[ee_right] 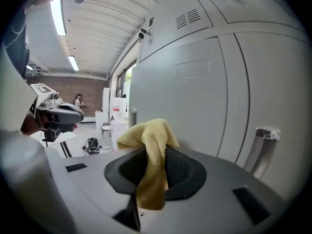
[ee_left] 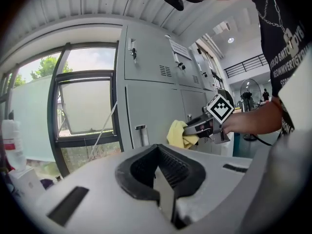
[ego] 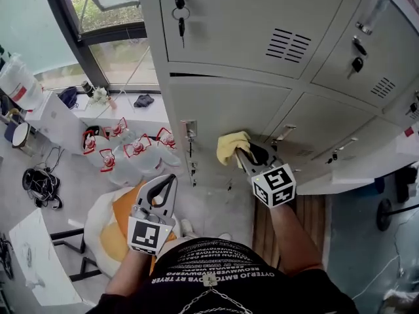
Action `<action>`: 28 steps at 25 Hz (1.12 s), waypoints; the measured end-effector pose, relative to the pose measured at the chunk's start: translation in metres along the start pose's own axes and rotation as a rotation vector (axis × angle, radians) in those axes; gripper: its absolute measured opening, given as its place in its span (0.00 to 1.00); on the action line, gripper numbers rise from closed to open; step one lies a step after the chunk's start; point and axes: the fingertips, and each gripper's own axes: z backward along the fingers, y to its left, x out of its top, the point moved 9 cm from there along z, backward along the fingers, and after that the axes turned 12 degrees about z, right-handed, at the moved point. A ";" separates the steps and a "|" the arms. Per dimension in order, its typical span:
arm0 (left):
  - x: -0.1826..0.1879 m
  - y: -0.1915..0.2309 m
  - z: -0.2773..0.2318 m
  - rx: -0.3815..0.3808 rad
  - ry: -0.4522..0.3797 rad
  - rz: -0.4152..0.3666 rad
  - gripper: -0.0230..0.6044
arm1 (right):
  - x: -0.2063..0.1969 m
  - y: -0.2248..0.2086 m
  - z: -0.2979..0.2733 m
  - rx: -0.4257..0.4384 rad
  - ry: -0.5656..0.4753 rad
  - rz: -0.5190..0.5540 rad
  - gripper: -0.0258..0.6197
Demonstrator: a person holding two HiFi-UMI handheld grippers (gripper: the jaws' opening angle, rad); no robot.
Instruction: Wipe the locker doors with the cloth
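Observation:
Grey locker doors [ego: 229, 106] fill the top of the head view. A yellow cloth [ego: 232, 146] is pressed near the lower door, clamped in my right gripper [ego: 252, 156], which is shut on it. In the right gripper view the cloth [ee_right: 146, 133] hangs out of the right gripper [ee_right: 153, 165], close to the door panel [ee_right: 195, 87]. My left gripper [ego: 163, 188] is held low and back from the lockers, shut and empty. From the left gripper [ee_left: 158, 167] I see the cloth [ee_left: 178, 133] against the door [ee_left: 156, 101].
A metal latch handle [ego: 189, 131] sticks out left of the cloth. Keys [ego: 181, 8] hang in the upper door's lock. Red-capped bottles [ego: 124, 146] stand on the floor by the window. An orange and white bag [ego: 111, 221] lies beneath my left gripper.

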 end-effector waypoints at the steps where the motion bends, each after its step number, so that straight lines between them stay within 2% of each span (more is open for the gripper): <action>1: -0.001 0.000 0.003 0.007 0.007 0.003 0.03 | 0.001 0.005 -0.005 0.019 -0.001 0.002 0.17; 7: 0.007 0.011 0.016 0.041 -0.004 -0.009 0.03 | 0.005 0.035 -0.037 0.089 -0.006 0.010 0.17; 12: 0.008 0.023 0.018 0.050 -0.006 -0.002 0.03 | 0.005 0.049 -0.066 0.109 0.024 0.037 0.17; 21: 0.010 0.036 0.002 -0.001 0.004 0.006 0.03 | -0.009 0.037 -0.081 0.045 0.090 0.051 0.17; 28: 0.014 0.030 -0.022 -0.087 0.005 -0.018 0.03 | -0.033 0.011 -0.054 -0.068 0.146 0.020 0.17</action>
